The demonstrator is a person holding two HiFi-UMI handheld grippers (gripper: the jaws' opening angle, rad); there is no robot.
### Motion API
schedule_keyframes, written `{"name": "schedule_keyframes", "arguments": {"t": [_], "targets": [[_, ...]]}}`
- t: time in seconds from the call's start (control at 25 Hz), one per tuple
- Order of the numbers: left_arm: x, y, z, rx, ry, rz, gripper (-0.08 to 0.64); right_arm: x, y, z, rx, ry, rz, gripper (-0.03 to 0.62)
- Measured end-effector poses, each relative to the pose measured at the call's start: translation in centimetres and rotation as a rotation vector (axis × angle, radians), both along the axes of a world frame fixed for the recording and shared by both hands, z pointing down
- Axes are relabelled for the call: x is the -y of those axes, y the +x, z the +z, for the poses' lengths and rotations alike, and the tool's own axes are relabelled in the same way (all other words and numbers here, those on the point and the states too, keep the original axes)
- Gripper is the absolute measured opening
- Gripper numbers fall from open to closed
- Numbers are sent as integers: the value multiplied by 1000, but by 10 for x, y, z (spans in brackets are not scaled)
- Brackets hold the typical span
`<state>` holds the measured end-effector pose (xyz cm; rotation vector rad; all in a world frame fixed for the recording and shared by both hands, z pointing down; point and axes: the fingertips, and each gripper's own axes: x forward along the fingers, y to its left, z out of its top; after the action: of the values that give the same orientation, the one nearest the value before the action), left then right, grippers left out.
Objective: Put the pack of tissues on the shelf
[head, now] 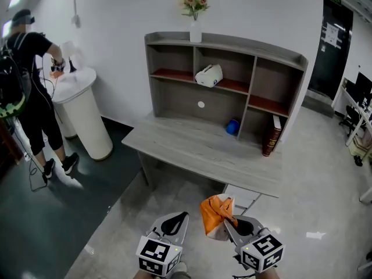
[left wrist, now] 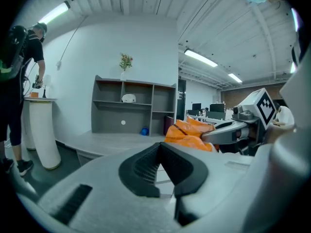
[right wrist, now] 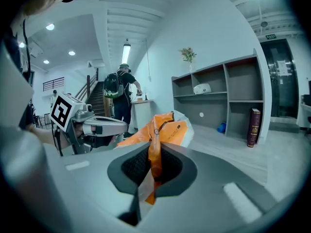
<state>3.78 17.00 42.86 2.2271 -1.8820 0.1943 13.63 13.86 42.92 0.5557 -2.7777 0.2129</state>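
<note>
The pack of tissues (head: 214, 214) is an orange and white plastic-wrapped pack held in the air, low in the head view. My right gripper (head: 226, 218) is shut on a fold of its wrapper, which runs down between the pads (right wrist: 154, 152). The pack (right wrist: 167, 129) bulges beyond the jaws. My left gripper (head: 182, 216) hovers just left of the pack, shut and holding nothing (left wrist: 160, 147). From it the pack (left wrist: 187, 133) shows at the right. The grey shelf (head: 244, 43) stands on a grey desk (head: 186, 147) ahead, well apart from both grippers.
On the shelf are a white object (head: 208, 75), a blue ball (head: 232, 127), a dark red book (head: 271, 136) and a vase of flowers (head: 195, 31) on top. A person (head: 29, 80) stands at a white round stand (head: 84, 118) at the far left.
</note>
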Motion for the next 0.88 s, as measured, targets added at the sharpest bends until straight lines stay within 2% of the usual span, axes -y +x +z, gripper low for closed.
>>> {"name": "schedule_keyframes", "arguments": {"t": [0.44, 0.88], "targets": [[37, -82, -1, 14, 2, 72, 3, 30, -83, 8, -27, -11, 48, 8], [97, -111, 7, 9, -4, 74, 3, 91, -122, 7, -22, -8, 35, 8]]}}
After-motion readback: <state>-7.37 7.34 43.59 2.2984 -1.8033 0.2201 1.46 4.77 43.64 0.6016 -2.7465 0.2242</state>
